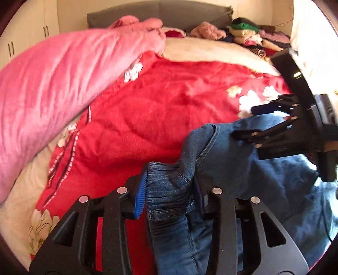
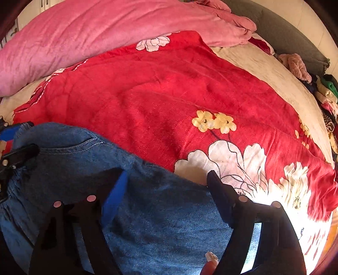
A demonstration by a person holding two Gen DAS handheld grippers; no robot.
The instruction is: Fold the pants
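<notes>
From the left wrist, the left gripper [image 1: 169, 190] had its fingers clamped on a bunched fold of the blue jeans [image 1: 243, 169], blue pad [image 1: 140, 194] pressed against the denim at one side. The jeans lay on the near edge of the red floral blanket [image 1: 158, 110]. A pink quilt [image 1: 52, 84] was heaped to the left, and folded clothes [image 1: 249, 33] were stacked near the grey headboard [image 1: 158, 12]. The right gripper [image 1: 251, 120] reached in over the jeans from the right.

From the right wrist, the right gripper [image 2: 166, 177] stood with its fingers spread wide, straddling the denim [image 2: 158, 211] without pinching it. The jeans stretched left across the blanket [image 2: 158, 95] towards the left gripper [image 2: 12, 146].
</notes>
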